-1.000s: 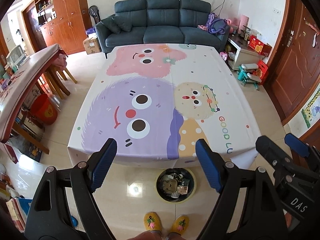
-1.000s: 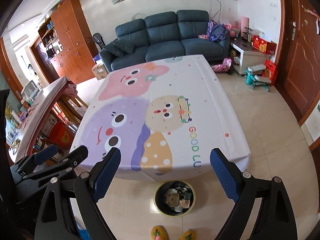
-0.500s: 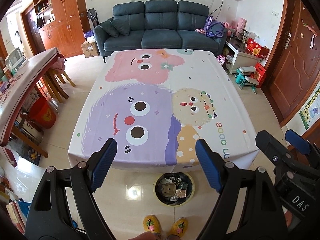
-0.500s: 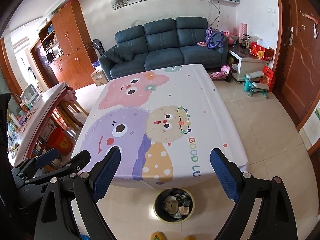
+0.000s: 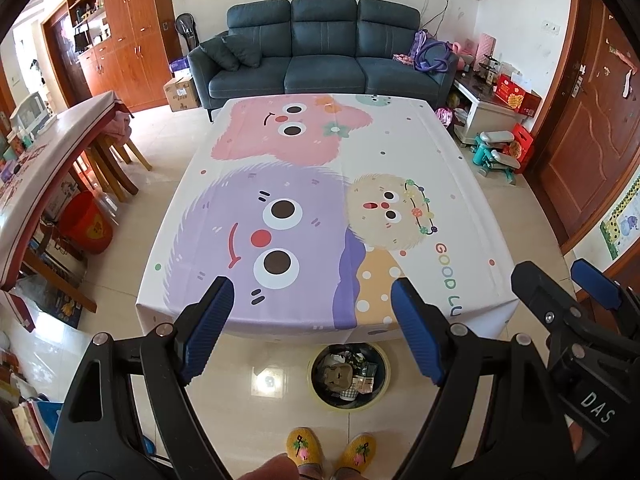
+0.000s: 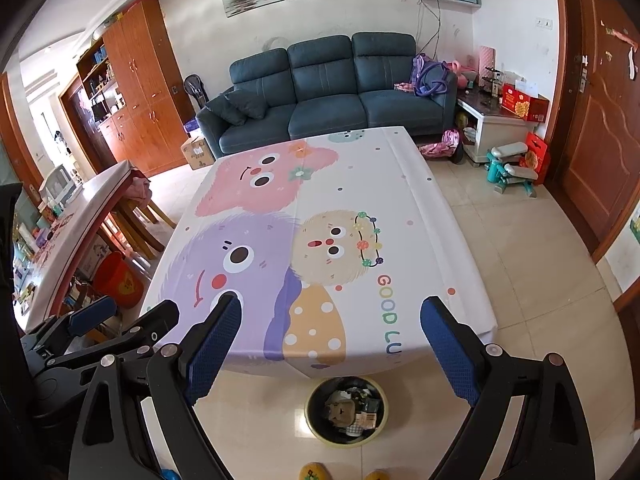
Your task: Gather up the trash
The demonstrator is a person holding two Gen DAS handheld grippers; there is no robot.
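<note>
A round bin [image 5: 347, 407] stands on the tiled floor just below the near edge of the table [image 5: 400, 152], with several crumpled wrappers and scraps [image 5: 346, 374] inside. The table's cartoon cloth carries no objects. My left gripper [image 5: 310, 292] is held open and empty above the table's near edge. The right wrist view shows the same bin [image 6: 343, 442] with its trash [image 6: 348, 410], and my right gripper [image 6: 331, 304] open and empty over the cloth [image 6: 400, 184].
Yellow slippers [image 5: 304, 446] of the person stand just behind the bin. A dining table [image 5: 48, 160] and a red bucket [image 5: 86, 224] are on the left. A blue sofa [image 5: 320, 60] is at the back; a toy stepper [image 5: 496, 154] and a door [image 5: 592, 152] are on the right.
Both grippers have lifted and drawn back a little from the table, so more of the room shows. They remain open and empty. The bin has not moved.
</note>
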